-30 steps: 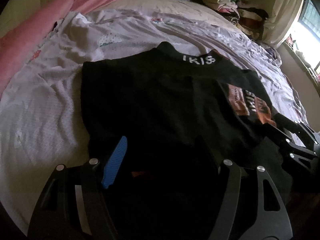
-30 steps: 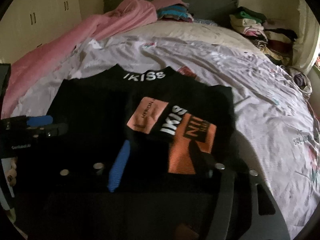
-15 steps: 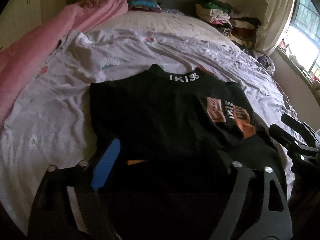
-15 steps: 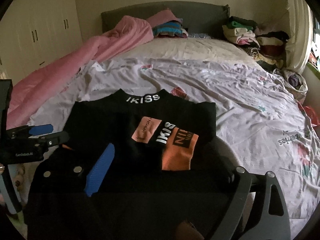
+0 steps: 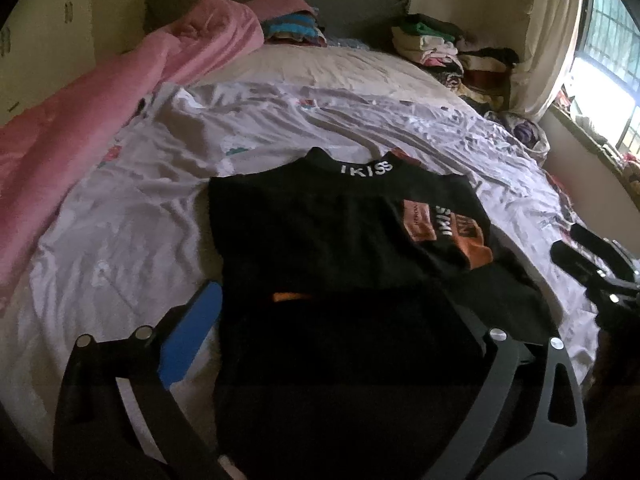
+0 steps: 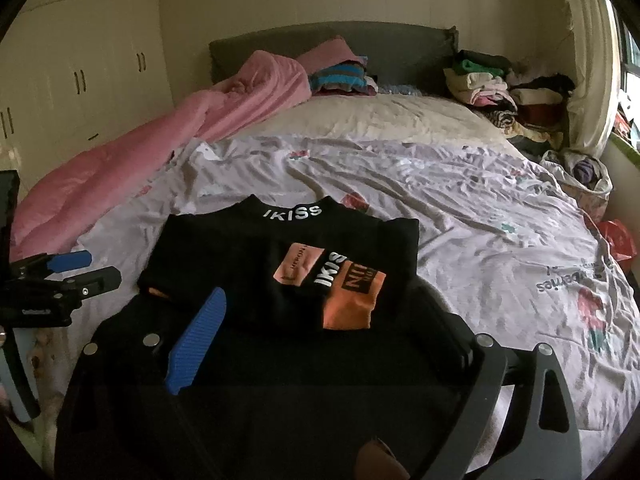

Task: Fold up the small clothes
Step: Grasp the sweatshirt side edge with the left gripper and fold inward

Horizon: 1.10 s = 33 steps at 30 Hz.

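A small black top (image 5: 320, 236) with a white IKISS collar band and an orange patch lies partly folded on the bed; it also shows in the right wrist view (image 6: 288, 256). My left gripper (image 5: 340, 320) is open and empty, its blue pad (image 5: 192, 336) at the garment's left near edge. My right gripper (image 6: 320, 332) is open and empty above the garment's near part, blue pad (image 6: 198, 340) over the black cloth. Each gripper shows in the other's view: the right (image 5: 596, 268), the left (image 6: 68, 276).
A crumpled white printed sheet (image 6: 460, 208) covers the bed. A pink quilt (image 6: 140, 160) runs along the left side. Stacks of clothes (image 6: 492, 88) sit by the headboard at the back right. A wardrobe (image 6: 80, 60) stands left, a window (image 5: 608, 40) right.
Both grippers have pulled back and up from the garment, so more of the bed and room shows. The garment lies as it did.
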Each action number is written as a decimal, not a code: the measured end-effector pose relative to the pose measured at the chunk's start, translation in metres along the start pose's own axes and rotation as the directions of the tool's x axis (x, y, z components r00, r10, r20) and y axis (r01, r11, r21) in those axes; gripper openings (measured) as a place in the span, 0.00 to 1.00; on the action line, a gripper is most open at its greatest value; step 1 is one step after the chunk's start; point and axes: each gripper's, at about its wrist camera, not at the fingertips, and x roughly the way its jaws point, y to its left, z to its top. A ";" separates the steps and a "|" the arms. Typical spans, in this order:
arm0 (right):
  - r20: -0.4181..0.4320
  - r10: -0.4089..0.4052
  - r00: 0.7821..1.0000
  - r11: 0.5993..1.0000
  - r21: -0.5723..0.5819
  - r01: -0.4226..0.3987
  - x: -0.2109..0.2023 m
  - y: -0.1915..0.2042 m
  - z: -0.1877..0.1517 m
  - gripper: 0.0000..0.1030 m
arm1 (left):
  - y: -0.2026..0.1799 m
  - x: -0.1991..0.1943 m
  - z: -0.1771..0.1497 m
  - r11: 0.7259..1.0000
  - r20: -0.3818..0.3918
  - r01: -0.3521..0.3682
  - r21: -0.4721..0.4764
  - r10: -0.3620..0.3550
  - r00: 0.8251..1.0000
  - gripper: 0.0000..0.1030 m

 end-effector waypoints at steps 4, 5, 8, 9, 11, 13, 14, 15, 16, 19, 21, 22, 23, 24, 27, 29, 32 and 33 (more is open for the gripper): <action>0.010 -0.004 1.000 1.000 -0.007 0.005 -0.012 -0.001 -0.005 0.92 | 0.001 -0.008 -0.007 1.000 0.000 -0.019 -0.001 0.019 1.000 0.91; 0.012 -0.007 1.000 1.000 -0.008 0.007 -0.014 -0.002 -0.006 0.92 | 0.001 -0.010 -0.009 1.000 -0.001 -0.022 0.000 0.022 1.000 0.91; 0.016 -0.006 1.000 1.000 -0.012 0.006 -0.023 -0.004 -0.011 0.93 | 0.002 -0.016 -0.016 0.999 0.000 -0.039 0.008 0.039 0.999 0.91; 0.015 -0.004 1.000 1.000 -0.012 0.005 -0.025 -0.005 -0.013 0.93 | 0.002 -0.018 -0.019 0.999 0.001 -0.049 0.011 0.049 0.999 0.91; 0.012 -0.005 1.000 1.000 -0.014 0.006 -0.027 -0.007 -0.017 0.93 | 0.003 -0.022 -0.022 0.999 0.000 -0.053 0.010 0.053 0.999 0.91; 0.008 -0.010 1.000 1.000 -0.017 0.010 -0.030 -0.008 -0.021 0.93 | 0.005 -0.025 -0.026 0.998 0.000 -0.060 0.006 0.060 0.998 0.91; 0.005 -0.011 1.000 1.000 -0.016 0.012 -0.031 -0.009 -0.023 0.93 | 0.007 -0.027 -0.028 0.998 -0.001 -0.063 0.005 0.063 0.998 0.91; 0.002 -0.013 1.000 1.000 -0.015 0.013 -0.032 -0.010 -0.025 0.93 | 0.008 -0.028 -0.031 0.998 -0.004 -0.067 0.005 0.067 0.998 0.91; -0.002 -0.010 1.000 1.000 -0.014 0.010 -0.034 -0.011 -0.027 0.93 | 0.008 -0.029 -0.033 0.998 -0.006 -0.070 0.005 0.070 0.998 0.91; -0.006 -0.013 1.000 1.000 -0.021 0.013 -0.038 -0.012 -0.033 0.93 | 0.010 -0.032 -0.039 0.997 -0.010 -0.083 0.002 0.083 0.997 0.91; -0.005 -0.016 1.000 1.000 -0.025 0.016 -0.042 -0.013 -0.037 0.93 | 0.012 -0.033 -0.044 0.996 -0.012 -0.086 0.000 0.086 0.996 0.91; -0.007 -0.018 1.000 1.000 -0.025 0.018 -0.043 -0.014 -0.039 0.93 | 0.013 -0.034 -0.046 0.996 -0.014 -0.088 -0.002 0.088 0.996 0.91; -0.008 -0.019 1.000 1.000 -0.025 0.018 -0.045 -0.015 -0.041 0.93 | 0.013 -0.034 -0.047 0.996 -0.014 -0.089 -0.003 0.089 0.996 0.91; -0.012 -0.018 1.000 1.000 -0.026 0.017 -0.045 -0.016 -0.043 0.93 | 0.014 -0.035 -0.050 0.996 -0.017 -0.092 -0.004 0.092 0.996 0.91; -0.025 -0.019 1.000 0.999 -0.029 0.018 -0.049 -0.019 -0.051 0.93 | 0.015 -0.036 -0.056 0.995 -0.027 -0.098 -0.009 0.098 0.995 0.91; -0.033 -0.019 0.999 0.999 -0.028 0.018 -0.050 -0.021 -0.054 0.93 | 0.017 -0.037 -0.060 0.995 -0.033 -0.103 -0.009 0.102 0.994 0.91; -0.048 -0.019 0.999 1.000 -0.022 0.018 -0.052 -0.027 -0.062 0.93 | 0.019 -0.037 -0.067 0.994 -0.043 -0.105 -0.009 0.104 0.994 0.91; -0.051 -0.019 0.999 1.000 -0.022 0.017 -0.052 -0.027 -0.063 0.93 | 0.021 -0.037 -0.070 0.994 -0.050 -0.108 -0.010 0.107 0.993 0.91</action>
